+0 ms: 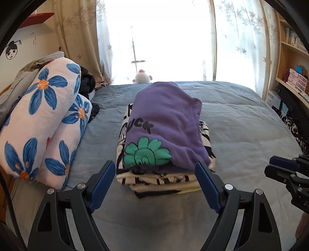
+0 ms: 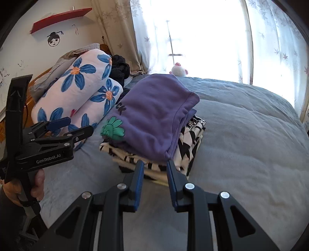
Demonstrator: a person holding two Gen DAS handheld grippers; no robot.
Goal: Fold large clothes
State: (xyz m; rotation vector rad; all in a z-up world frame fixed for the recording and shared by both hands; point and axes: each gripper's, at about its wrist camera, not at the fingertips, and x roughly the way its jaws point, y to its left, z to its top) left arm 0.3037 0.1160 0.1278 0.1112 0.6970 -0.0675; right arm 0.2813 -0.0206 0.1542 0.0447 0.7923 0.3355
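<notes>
From my left wrist the folded purple sweatshirt (image 1: 168, 123) lies on the striped stack on the bed (image 1: 241, 125) just beyond my left gripper (image 1: 154, 166), jaws spread and empty, while from my right wrist it lies just past my right gripper (image 2: 155, 164), jaws narrowly parted, gripping nothing.

Bright window (image 1: 166, 38) behind sheer leaf-print curtains (image 1: 239, 38); grey-covered bed (image 1: 241, 115); white wall (image 2: 23, 50) with red shelf (image 2: 59, 18); wooden bookshelf (image 1: 289, 58) at right.

Both wrist cameras look forward and down along their fingers, near the folded purple sweatshirt (image 1: 166, 123) (image 2: 154, 117) ahead, which both share.
</notes>
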